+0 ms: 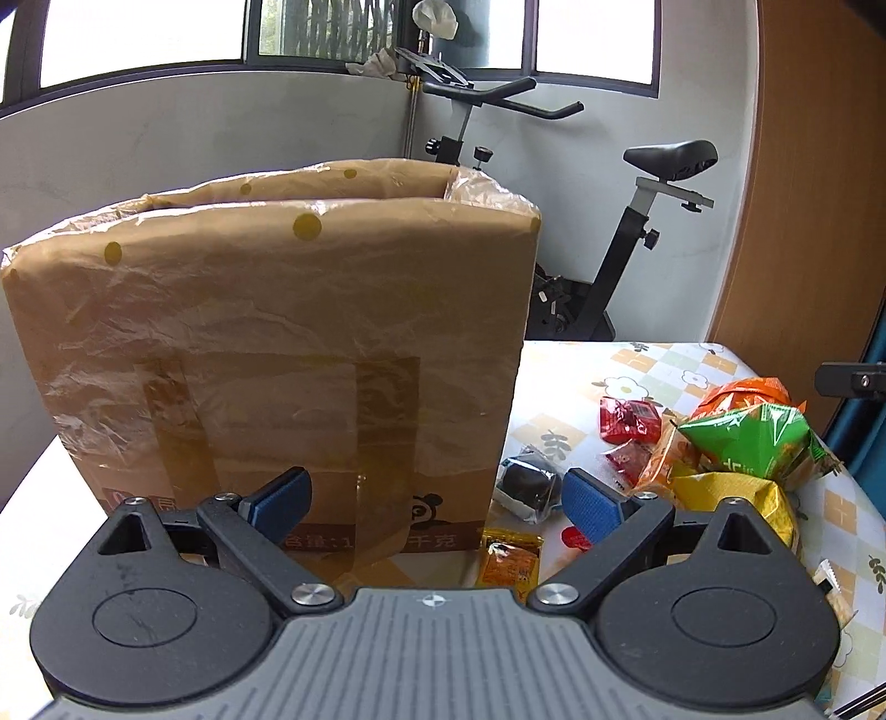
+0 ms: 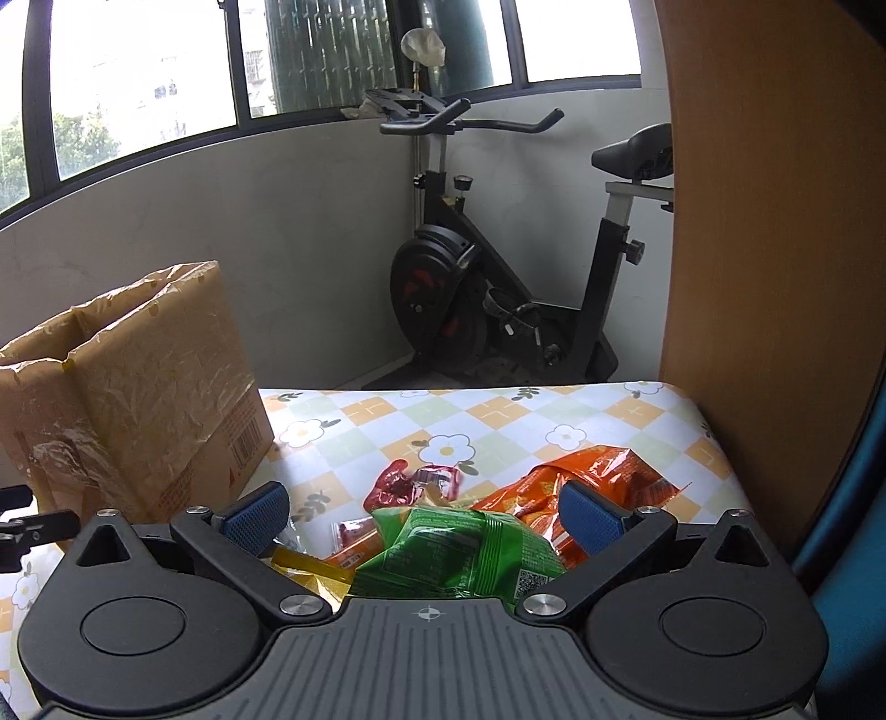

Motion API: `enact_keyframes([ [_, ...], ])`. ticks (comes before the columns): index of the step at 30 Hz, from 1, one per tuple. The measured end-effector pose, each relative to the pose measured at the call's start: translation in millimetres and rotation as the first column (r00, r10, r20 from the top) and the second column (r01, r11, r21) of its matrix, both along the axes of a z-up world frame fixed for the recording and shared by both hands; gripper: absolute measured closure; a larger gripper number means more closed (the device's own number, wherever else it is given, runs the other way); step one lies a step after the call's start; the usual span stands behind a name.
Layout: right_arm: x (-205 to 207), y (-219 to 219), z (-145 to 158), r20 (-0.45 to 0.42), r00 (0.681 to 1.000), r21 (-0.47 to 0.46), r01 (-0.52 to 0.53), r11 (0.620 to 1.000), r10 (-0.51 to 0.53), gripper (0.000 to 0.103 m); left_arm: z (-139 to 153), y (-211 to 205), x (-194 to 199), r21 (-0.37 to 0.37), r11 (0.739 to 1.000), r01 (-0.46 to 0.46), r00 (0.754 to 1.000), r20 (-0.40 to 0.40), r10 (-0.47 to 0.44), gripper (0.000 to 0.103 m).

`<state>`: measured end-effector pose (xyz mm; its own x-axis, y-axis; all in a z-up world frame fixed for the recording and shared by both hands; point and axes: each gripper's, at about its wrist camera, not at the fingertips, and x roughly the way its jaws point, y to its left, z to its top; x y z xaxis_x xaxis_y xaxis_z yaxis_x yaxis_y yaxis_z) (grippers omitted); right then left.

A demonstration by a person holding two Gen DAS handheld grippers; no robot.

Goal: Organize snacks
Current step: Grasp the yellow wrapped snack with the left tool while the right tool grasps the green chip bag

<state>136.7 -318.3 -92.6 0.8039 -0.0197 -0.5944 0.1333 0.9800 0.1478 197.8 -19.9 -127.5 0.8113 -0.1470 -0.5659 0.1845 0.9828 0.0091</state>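
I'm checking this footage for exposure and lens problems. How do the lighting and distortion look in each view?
Left wrist view: the windows are blown out to white, the box's plastic wrap shows glare, and the wooden panel bows from fisheye. Right wrist view: the windows are bright but buildings and trees show; the snacks are sharp in even daylight; edges curve.

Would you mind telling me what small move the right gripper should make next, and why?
Probably ease the right gripper down a little and close on the green snack bag. Its jaws are open and empty, and that bag sits on top of the pile between the fingers. The open cardboard box stands to the left to receive it. The left gripper is also open, facing the box.
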Motion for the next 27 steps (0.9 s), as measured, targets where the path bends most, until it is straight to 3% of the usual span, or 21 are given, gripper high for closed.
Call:
enact_keyframes([
  [5, 1, -3, -2, -0.011, 1.0, -0.015, -0.002, 1.0, 0.002, 0.0, -20, -14, 3, 0.056, 0.997, 0.054, 0.998, -0.033, -0.053, 0.006],
  [9, 2, -5, -1, -0.028, 0.999, 0.016, -0.04, 0.999, 0.04, 0.0, -34, -25, 2, 0.035, 0.992, 0.121, 0.99, -0.076, -0.119, 0.009],
  [12, 2, -1, 0, -0.033, 0.999, -0.052, -0.007, 0.999, 0.005, 0.0, -48, -37, 3, 0.02, 0.986, 0.166, 0.978, -0.135, -0.162, 0.015],
  [15, 1, -4, 0, -0.017, 1.0, -0.035, -0.013, 0.999, 0.012, 0.0, -59, -47, 6, 0.038, 0.979, 0.199, 0.969, -0.156, -0.191, 0.015],
  [22, -1, -11, -7, -0.032, 0.999, -0.019, -0.004, 1.0, 0.003, 0.011, -83, -46, 37, 0.036, 0.991, 0.129, 0.969, -0.216, -0.118, 0.032],
  [27, -2, -15, -11, -0.042, 0.999, -0.008, -0.005, 1.0, 0.004, 0.017, -94, -49, 45, 0.066, 0.99, 0.128, 0.969, -0.222, -0.111, 0.033],
])
